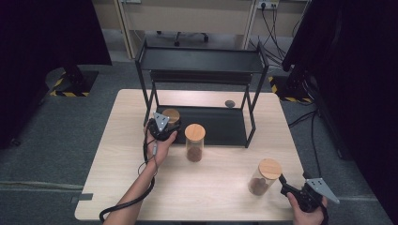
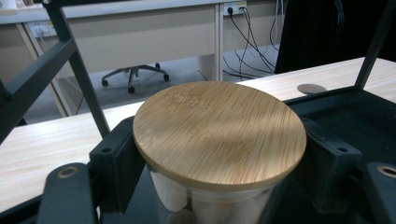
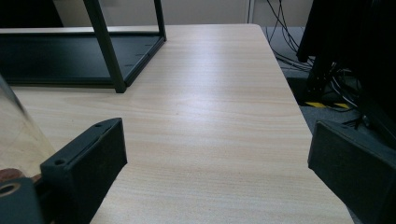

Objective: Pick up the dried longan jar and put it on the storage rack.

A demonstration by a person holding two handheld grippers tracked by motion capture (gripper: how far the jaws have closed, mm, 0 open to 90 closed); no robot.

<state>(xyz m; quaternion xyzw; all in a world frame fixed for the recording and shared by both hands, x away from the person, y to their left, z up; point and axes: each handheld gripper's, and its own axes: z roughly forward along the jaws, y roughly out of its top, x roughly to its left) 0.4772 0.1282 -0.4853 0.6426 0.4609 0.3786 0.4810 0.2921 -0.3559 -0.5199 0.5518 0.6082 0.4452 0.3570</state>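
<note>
Bamboo-lidded clear glass jar (image 2: pixel 219 140) sits clamped between the left claw (image 1: pixel 162 127) jaws at the front left edge of the black metal shelf rack's (image 1: pixel 202 58) lower tray. Step looks like placing; next move: set it down, release. Right claw (image 1: pixel 300 190) is spread wide, holding nothing, just beside a second bamboo-lidded jar (image 1: pixel 264 177) on the pale wooden worktop (image 1: pixel 216 187).

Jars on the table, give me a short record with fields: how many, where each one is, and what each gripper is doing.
jars: three, glass with wooden lids
jar one: at the black shelf rack's bottom tray, left end, between the left gripper's jaws
jar two: upright on the table, in front of the rack, dark contents
jar three: upright near the table's front right, dark contents
right gripper: open, beside jar three
left grip: jaws at both sides of the jar, just under the lid
</note>
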